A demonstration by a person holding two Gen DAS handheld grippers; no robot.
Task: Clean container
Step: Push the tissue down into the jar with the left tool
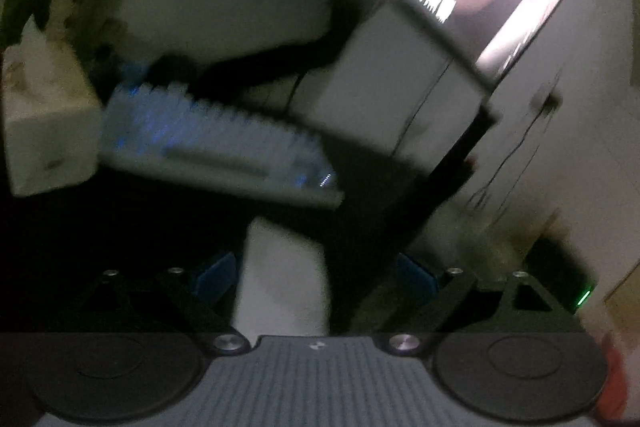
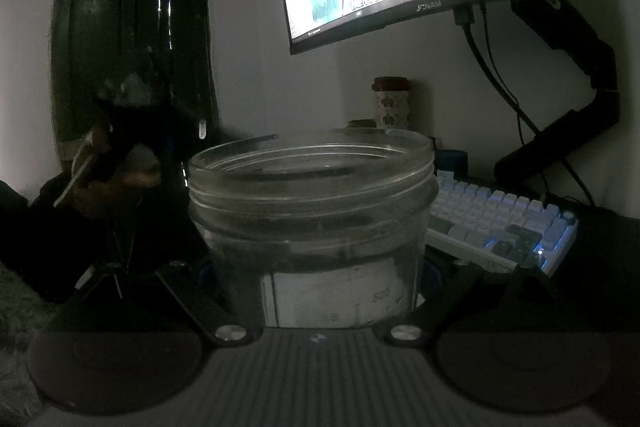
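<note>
Right gripper: jaws closed against the sides of an upright, lidless glass jar, centre frame, keyboard at right. Left gripper: jaws spread wide, a blurred white object between them; contact unclear.

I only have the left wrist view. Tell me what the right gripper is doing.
Observer: The right gripper is shut on a clear glass jar, which stands upright between its fingers.
Operator: Report the lid.
Observer: There is no lid on it; the mouth is open.
Operator: Give me any markings.
Observer: A white label sits low on the jar, with "500" printed on it.
</note>
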